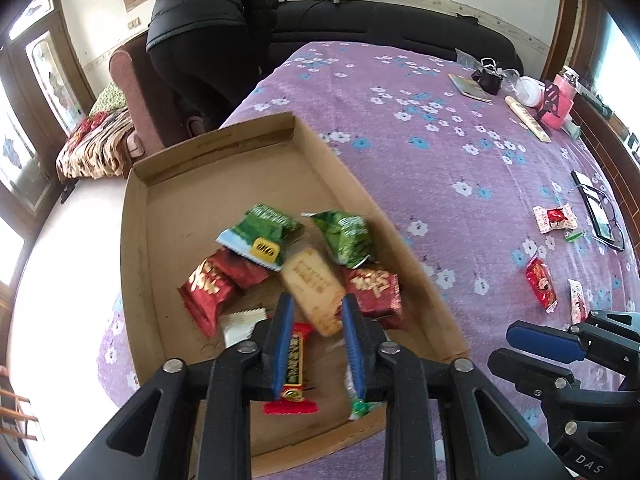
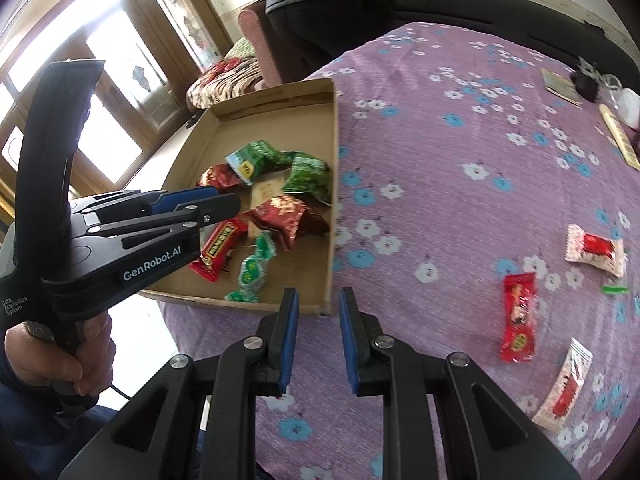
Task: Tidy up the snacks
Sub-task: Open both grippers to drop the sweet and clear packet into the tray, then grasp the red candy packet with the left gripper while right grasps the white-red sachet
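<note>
A table under a purple flowered cloth (image 2: pixel 460 184) fills both views; a person in a dark jacket (image 1: pixel 208 20) stands at the upper left of the left wrist frame. A shallow cardboard tray (image 1: pixel 138 216) sits at the cloth's left edge and already holds the larger share of the snacks: green packets (image 1: pixel 260 236), red packets (image 1: pixel 208 288), a biscuit bar (image 1: pixel 312 284), a red bar (image 2: pixel 220 248) and a green candy (image 2: pixel 254 268).

The left gripper (image 1: pixel 316 344) hangs over the tray, jaws narrowly parted, nothing between the pads. The right gripper (image 2: pixel 318 344) sits at lower centre of its frame, just outside the tray's near corner, jaws narrow and empty.

Outstanding, at the right of the right wrist frame: a red bar on the cloth (image 2: pixel 518 322), a white-and-red packet (image 2: pixel 596 250), a second white packet (image 2: pixel 568 388) and a small green sweet (image 2: pixel 614 289). Judged well past halfway, not complete
</note>
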Motion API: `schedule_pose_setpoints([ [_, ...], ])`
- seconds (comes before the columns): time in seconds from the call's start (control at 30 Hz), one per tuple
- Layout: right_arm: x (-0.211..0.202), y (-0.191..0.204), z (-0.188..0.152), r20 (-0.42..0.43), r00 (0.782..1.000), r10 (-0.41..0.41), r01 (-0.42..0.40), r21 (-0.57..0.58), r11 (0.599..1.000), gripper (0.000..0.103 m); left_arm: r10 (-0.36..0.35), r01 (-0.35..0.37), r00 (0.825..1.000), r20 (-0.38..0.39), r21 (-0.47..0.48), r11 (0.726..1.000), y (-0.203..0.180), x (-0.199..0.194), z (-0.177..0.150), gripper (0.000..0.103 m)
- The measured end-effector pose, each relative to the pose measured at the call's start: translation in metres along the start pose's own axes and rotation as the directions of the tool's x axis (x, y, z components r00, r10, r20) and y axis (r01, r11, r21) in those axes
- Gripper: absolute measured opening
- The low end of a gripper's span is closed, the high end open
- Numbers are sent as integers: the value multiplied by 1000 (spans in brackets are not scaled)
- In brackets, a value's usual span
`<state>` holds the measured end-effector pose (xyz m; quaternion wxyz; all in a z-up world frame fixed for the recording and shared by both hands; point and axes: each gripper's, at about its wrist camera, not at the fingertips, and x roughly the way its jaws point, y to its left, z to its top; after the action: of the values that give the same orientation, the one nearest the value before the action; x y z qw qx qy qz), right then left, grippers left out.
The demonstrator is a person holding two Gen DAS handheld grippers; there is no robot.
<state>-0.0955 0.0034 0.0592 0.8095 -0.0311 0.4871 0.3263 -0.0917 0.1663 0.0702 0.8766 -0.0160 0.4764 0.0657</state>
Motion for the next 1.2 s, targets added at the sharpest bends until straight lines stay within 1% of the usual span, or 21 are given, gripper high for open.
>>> schedule_pose_setpoints([
  [0.1,-4,-8,-2,5,1000,-13,13,26,1000,23,6,-7,1000,13,24,1000,-10,-2,3,33],
  [0.17,-8,-15,-4,12,1000,-24,23,45,999,28,3,-4,1000,23,37,999,-16,-4,4,34],
  [0.23,-12,-19,-5,19,999,-33,32,61,998,30,4,-6,1000,31,48,999,-20,-6,6,39],
  [0.3,-15,-25,-8,26,999,-43,40,79,996,34,1,-4,999,41,56,998,-26,-7,8,47],
  [0.33,-18,-29,-10,30,998,-49,46,93,995,34,-1,-2,999,43,59,998,-28,-8,10,49],
  [0.5,-31,-49,-19,45,995,-84,76,156,985,35,-19,16,999,45,78,997,-44,-7,14,50],
  [0.57,-38,-61,-24,54,993,-103,91,198,976,35,-29,25,998,49,92,995,-52,-8,15,50],
  [0.7,-49,-89,-37,57,985,-161,138,292,947,35,-50,44,997,55,118,992,-68,-9,18,49],
  [0.73,-53,-98,-43,50,981,-188,162,325,932,35,-57,49,997,57,124,991,-72,-9,18,49],
  [0.87,-57,-126,-59,9,966,-257,229,420,878,35,-77,67,995,64,154,986,-88,-11,21,49],
  [0.97,-60,-142,-67,-12,960,-280,252,474,844,34,-89,76,994,68,177,981,-98,-13,22,49],
  [1.07,-57,-154,-73,-49,955,-291,276,501,821,34,-95,81,993,67,189,979,-103,-13,22,49],
  [1.13,-53,-157,-75,-65,957,-284,276,509,815,34,-97,82,993,66,193,978,-104,-14,21,49],
  [1.2,-50,-157,-74,-69,957,-282,277,504,818,34,-98,84,993,65,195,977,-105,-14,21,49],
])
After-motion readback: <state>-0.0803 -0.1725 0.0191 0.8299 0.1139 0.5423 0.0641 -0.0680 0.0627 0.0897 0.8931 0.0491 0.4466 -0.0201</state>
